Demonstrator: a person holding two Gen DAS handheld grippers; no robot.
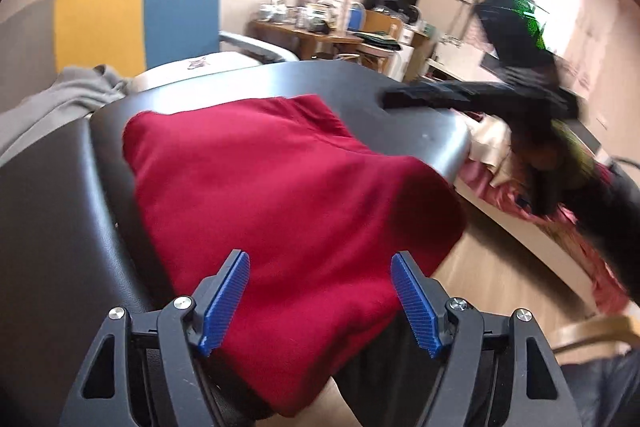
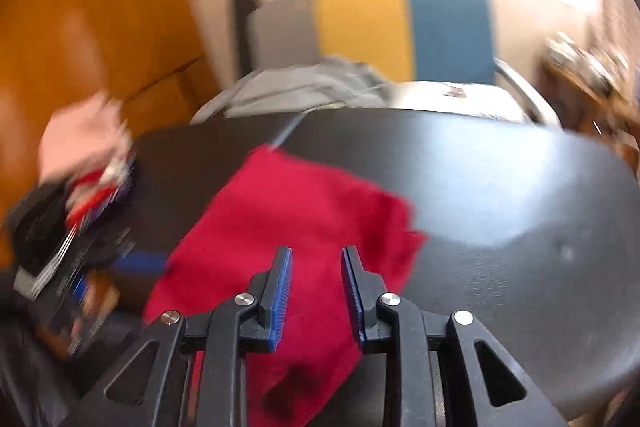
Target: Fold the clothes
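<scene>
Folded dark-red knit garment is laid mid-frame on black worktop; left tongs wide apart, right tongs slightly parted, both empty. Fold judged finished; regrasp needed next.

left gripper jaws wide, right gripper jaws parted

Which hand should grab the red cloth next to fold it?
Probably the left. The left gripper is open wide right over the near edge of the red cloth on the black table. The right gripper has only a narrow gap.
</scene>
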